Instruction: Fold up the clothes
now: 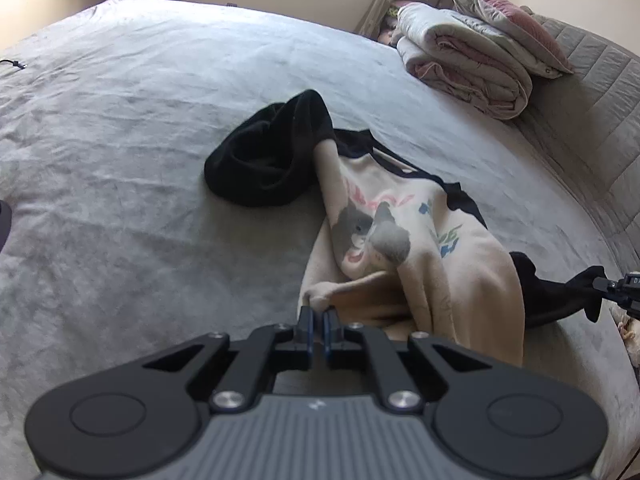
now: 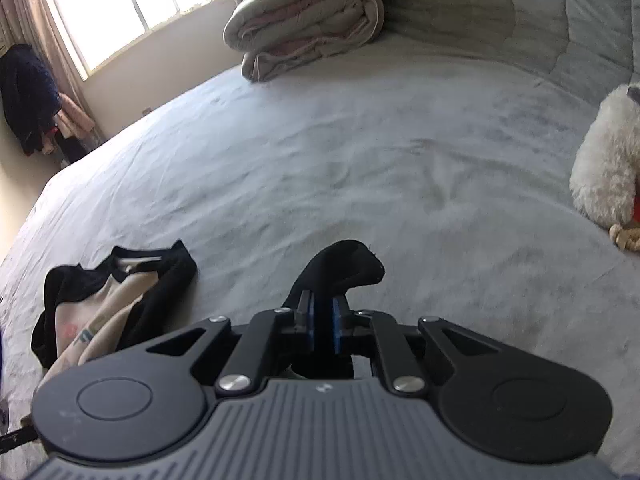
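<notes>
Cream fabric with black sleeves: one shirt point(image 1: 404, 240) is spread on the grey bedsheet point(image 1: 140, 160). Its hem is pinched by the left gripper point(image 1: 319, 314), a black sleeve point(image 2: 340, 270) by the right gripper point(image 2: 323, 322), both angled downward. One folded quilt point(image 1: 464, 60) is seen near the headboard.

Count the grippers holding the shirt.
2. The left gripper pinches the shirt at its cream hem; the right gripper grips its black sleeve.
</notes>
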Available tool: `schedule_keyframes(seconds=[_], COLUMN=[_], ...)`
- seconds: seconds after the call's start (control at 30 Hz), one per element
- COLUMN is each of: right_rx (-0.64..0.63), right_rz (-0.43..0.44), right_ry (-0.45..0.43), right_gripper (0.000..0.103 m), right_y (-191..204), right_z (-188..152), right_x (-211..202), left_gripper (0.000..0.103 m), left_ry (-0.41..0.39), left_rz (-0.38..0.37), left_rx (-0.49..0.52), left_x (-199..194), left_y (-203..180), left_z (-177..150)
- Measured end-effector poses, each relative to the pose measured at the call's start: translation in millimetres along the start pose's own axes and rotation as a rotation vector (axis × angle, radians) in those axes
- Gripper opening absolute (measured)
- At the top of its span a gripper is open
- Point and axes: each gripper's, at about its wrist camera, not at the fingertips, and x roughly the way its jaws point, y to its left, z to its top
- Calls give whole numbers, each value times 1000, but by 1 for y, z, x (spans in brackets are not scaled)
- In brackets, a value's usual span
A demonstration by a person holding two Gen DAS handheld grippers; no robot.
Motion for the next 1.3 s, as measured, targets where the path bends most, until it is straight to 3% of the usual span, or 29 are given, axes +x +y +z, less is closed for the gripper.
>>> schedule_keyframes(seconds=[0.13, 0.23, 0.43, 0.63, 0.7, 0.87, 1.13, 1.23, 1.3], right_rx=[-31, -47, -100, -145, -189, -275, -334, -347, -328], right_rz=[12, 49, 148, 316, 345, 386, 354, 365, 391], right_ry=[24, 41, 68, 207, 243, 316, 385, 397, 397], right_gripper=[19, 39, 41, 42, 48, 51, 48, 24, 19], right_y=[3, 9, 37, 79, 93, 121, 137, 140, 139], right_z=[-5, -7, -14, -34, -41, -57, -74, -75, -73], right_x=[0, -3, -5, 8, 11, 20, 41, 42, 39], left_gripper=[6, 7, 7, 7, 7, 7, 7, 7, 7], left_ry=[7, 9, 16, 40, 52, 70, 91, 98, 100], left_rz=[-8, -14, -30, -24, -28, -23, -16, -14, -14], left_rx=[-10, -25, -68, -44, -33, -33, -15, -13, -16], left_x=[3, 5, 8, 15, 17, 21, 26, 27, 28], left_y=[-1, -1, 1, -4, -5, -4, -6, -7, -6], left_z=[1, 1, 4, 1, 0, -3, -6, -6, -6])
